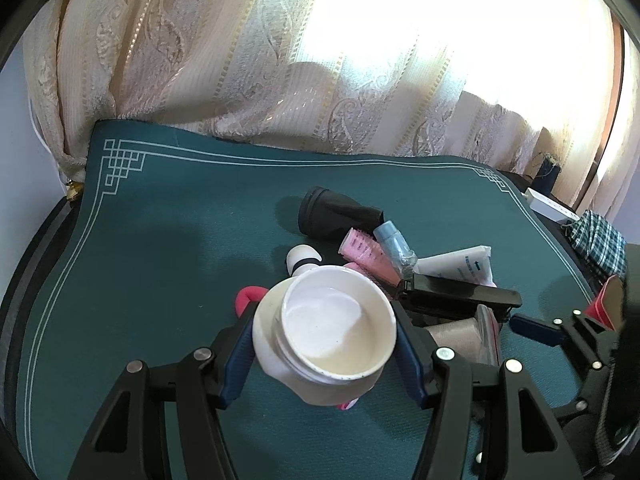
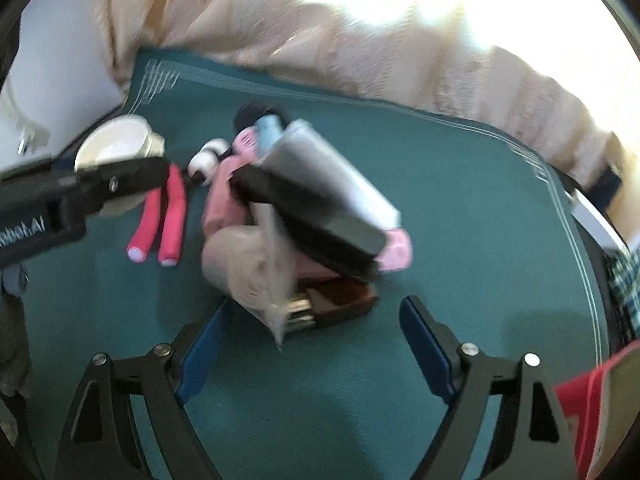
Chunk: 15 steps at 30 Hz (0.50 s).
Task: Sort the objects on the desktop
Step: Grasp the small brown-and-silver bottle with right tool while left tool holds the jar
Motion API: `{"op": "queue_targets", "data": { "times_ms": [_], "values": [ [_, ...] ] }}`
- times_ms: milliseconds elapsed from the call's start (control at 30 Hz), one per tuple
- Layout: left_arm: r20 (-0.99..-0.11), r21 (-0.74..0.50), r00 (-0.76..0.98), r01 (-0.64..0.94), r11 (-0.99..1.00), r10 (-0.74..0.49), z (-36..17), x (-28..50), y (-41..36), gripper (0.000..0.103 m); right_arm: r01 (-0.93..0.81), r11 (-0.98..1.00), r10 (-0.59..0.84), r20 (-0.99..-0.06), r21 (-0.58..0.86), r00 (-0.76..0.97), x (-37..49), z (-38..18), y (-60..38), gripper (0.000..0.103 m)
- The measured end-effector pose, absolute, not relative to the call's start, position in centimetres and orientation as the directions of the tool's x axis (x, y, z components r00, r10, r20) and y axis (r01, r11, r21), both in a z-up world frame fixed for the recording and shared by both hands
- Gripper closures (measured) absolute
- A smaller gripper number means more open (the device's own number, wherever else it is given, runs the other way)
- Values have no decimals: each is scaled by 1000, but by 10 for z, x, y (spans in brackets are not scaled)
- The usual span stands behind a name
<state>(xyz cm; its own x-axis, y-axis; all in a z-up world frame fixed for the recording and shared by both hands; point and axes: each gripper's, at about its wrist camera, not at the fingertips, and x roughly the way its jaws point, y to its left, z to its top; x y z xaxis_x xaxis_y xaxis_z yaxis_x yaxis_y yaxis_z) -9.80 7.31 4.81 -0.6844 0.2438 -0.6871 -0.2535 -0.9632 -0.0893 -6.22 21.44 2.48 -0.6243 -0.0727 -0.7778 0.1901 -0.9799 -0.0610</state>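
Observation:
My left gripper [image 1: 324, 360] is shut on an open white jar [image 1: 332, 328] and holds it above the green mat [image 1: 160, 260]; the jar also shows in the right wrist view [image 2: 116, 144]. My right gripper [image 2: 312, 344] is open and empty, just in front of a heap of objects: a black stapler [image 2: 320, 220], a white tube [image 2: 340, 176], a clear packet [image 2: 268, 276], pink rollers [image 2: 224, 200], a brown item [image 2: 344, 300]. Two red foam rollers [image 2: 160, 216] lie left of the heap. A black cone piece [image 1: 332, 212] lies at the far side.
A patterned cream curtain [image 1: 280, 60] hangs behind the mat. A white box [image 1: 548, 204] and checked cloth [image 1: 600, 240] lie off the mat's right edge. A red box [image 2: 592, 408] stands at the near right. The right view is motion-blurred.

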Motion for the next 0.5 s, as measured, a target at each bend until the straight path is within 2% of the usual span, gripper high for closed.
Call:
{"op": "queue_targets", "data": {
  "times_ms": [100,200,233,300,333,500],
  "values": [
    [-690,-98,-681,-249,-964,246,48,-99,71,40,211,-972,-50,-786,-104,-616,-71,21,209,15],
    [-689,-102,-681,-249,-963,249,49,-99,71,40,228,-972,-87,-809,-59,-581,-82,17,212,16],
    [-688,-103,-681,-249,-963,250,49,-99,71,40,232,-972,-103,-814,-40,-572,-82,16,215,19],
    [-686,-104,-683,-249,-963,251,50,-98,70,40,242,-970,-128,-811,-17,-571,-80,16,216,34],
    [-686,-104,-683,-249,-963,251,50,-98,70,40,245,-969,-131,-809,-16,-572,-78,17,216,37],
    [-685,-107,-683,-249,-962,253,50,-98,70,40,236,-972,-133,-811,-7,-570,-59,18,213,39]
  ]
}}
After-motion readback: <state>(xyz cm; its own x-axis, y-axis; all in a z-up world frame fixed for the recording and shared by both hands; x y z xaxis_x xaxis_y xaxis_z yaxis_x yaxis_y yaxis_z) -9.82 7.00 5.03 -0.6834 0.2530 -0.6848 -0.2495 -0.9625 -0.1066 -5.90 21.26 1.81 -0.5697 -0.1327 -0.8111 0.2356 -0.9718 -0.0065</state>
